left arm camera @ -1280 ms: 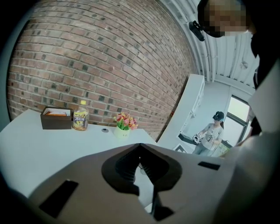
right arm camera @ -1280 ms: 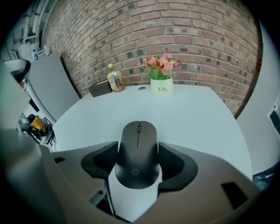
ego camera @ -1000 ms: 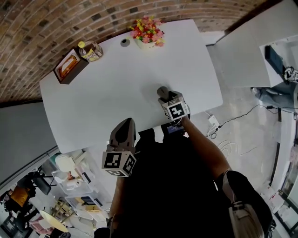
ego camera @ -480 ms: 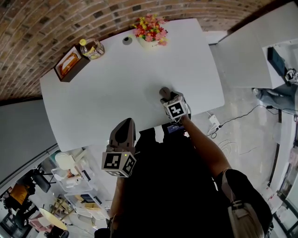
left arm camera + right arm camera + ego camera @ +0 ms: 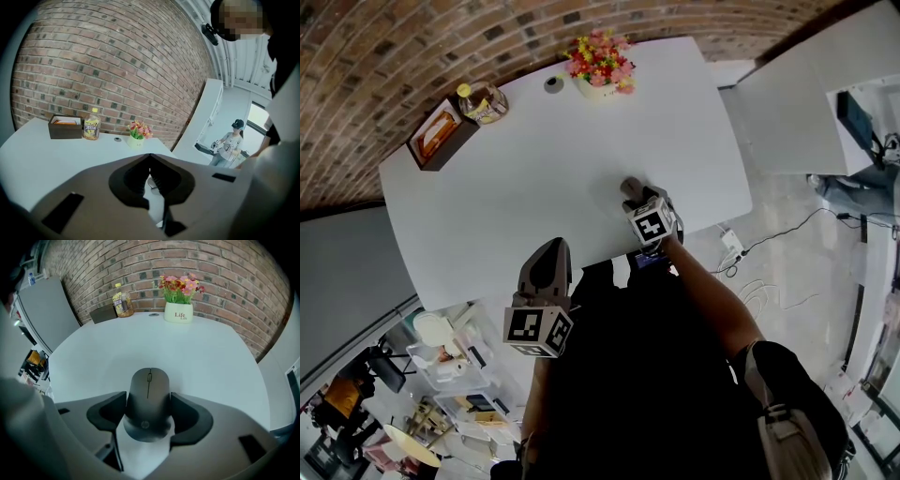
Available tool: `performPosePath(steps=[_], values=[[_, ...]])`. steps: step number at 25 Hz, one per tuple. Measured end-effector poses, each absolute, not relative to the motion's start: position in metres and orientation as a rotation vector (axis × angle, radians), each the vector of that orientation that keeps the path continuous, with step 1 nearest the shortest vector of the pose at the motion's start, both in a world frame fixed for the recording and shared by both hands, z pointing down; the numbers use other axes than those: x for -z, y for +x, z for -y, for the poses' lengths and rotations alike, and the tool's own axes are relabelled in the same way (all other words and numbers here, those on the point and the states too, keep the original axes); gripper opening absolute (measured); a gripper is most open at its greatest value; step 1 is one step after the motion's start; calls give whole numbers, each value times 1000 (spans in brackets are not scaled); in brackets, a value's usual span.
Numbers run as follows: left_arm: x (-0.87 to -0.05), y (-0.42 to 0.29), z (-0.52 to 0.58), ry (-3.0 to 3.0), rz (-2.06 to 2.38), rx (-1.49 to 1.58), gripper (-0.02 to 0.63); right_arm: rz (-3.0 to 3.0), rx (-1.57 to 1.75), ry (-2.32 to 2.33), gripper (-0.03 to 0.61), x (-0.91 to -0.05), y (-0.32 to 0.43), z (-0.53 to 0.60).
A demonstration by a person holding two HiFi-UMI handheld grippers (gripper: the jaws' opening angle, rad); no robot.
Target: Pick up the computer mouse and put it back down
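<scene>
White bench (image 5: pixel 534 169), near edge: we find the right gripper (image 5: pixel 148 397) jaws clamped on the computer mouse (image 5: pixel 149 380); left gripper (image 5: pixel 150 155) jaws closed together, empty.

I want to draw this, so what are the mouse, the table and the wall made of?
The mouse looks like dark grey plastic, matte, with only soft dull highlights. The table seems to be a smooth white coated board or plastic; it is even and faintly shiny. The wall is rough reddish brick with pale mortar lines.
</scene>
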State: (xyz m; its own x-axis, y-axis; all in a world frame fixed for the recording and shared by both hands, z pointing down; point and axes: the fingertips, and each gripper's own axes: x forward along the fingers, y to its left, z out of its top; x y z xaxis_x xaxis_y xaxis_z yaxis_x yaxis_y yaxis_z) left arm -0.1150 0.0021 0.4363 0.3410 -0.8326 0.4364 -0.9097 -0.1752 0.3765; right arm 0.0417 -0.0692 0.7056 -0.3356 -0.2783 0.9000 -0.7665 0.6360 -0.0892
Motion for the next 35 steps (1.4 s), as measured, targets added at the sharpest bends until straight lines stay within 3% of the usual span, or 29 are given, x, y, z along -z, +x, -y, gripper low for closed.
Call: performPosePath(steps=[20, 35], values=[[-433, -119, -7, 2059, 1509, -172, 14, 1924, -602, 853, 307, -694, 42, 71], [-431, -96, 4, 2134, 1428, -153, 14, 2102, -540, 1014, 304, -596, 48, 80]])
